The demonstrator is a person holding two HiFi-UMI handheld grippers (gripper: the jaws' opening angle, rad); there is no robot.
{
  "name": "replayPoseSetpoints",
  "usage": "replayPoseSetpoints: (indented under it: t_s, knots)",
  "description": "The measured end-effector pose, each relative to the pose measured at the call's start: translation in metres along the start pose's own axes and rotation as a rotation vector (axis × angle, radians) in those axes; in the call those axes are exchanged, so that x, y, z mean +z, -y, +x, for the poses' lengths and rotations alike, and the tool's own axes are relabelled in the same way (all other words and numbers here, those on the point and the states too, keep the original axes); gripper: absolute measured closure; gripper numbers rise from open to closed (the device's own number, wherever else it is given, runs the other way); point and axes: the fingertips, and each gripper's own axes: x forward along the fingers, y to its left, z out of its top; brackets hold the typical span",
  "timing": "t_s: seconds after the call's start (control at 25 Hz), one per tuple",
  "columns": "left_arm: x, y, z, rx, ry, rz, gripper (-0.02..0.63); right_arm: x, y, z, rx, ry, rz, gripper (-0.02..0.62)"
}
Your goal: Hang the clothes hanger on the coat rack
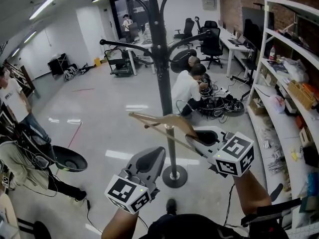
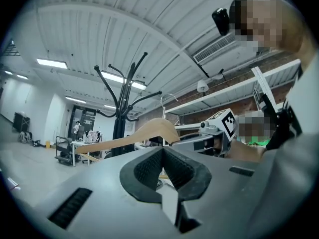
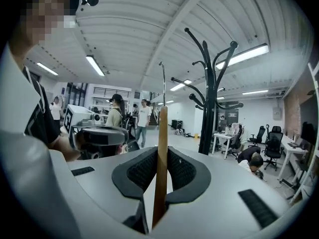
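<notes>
Since the wooden clothes hanger (image 1: 160,119) sits on the near side of the coat rack (image 1: 160,49), well below its curved arms, the step in hand looks like the carry and lift toward an arm. To do it well, I would raise the hanger until its metal hook (image 3: 163,78) stands higher than one of the rack's arms. Then I would turn the hook's open side toward that arm, lower it over, and only then let the jaws part. The arm reaching out left of the pole (image 1: 124,45) seems a fair target. The grip appears to sit on one shoulder of the hanger rather than at its middle. The free end may therefore swing, so a slow, level approach should serve best.

The right gripper (image 1: 197,134) is clenched on the hanger. Its own view shows the wood edge-on and upright between the two pads (image 3: 142,171), with the hook rising above. The right forearm reaches forward, placing this gripper just right of the rack's pole and above its round base (image 1: 174,176).

The left gripper (image 1: 149,163) has its jaws together on nothing. It hangs left of the rack's base, nearer the person, angled up toward the rack and apart from the hanger.
</notes>
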Motion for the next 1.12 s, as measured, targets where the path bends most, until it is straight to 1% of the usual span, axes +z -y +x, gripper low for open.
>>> replayPoseSetpoints:
  t_s: [0.2,0.32,0.4,0.56,0.8,0.92,1.12]
  knots:
    - [0.009,-0.041,0.02,-0.004,0.016,0.004,0.606,0.017,0.018,0.048,0.088,-0.019,-0.009,0.54]
    - [0.008,-0.063,0.033,-0.011,0.011,-0.001,0.606,0.024,0.027,0.079,0.152,-0.026,-0.002,0.54]
    - [0.007,-0.076,0.041,-0.014,0.005,-0.007,0.605,0.025,0.034,0.093,0.18,-0.033,0.001,0.54]
    - [0.004,-0.095,0.056,-0.032,0.002,-0.024,0.606,0.029,0.047,0.109,0.207,-0.033,0.001,0.54]
    - [-0.002,-0.113,0.076,-0.064,-0.004,-0.057,0.606,0.031,0.062,0.122,0.239,-0.029,0.008,0.539]
    - [-0.002,-0.118,0.081,-0.084,0.006,-0.089,0.606,0.027,0.071,0.126,0.261,-0.022,0.023,0.54]
    - [-0.006,-0.13,0.096,-0.099,0.002,-0.099,0.606,0.017,0.084,0.136,0.299,-0.03,0.038,0.54]
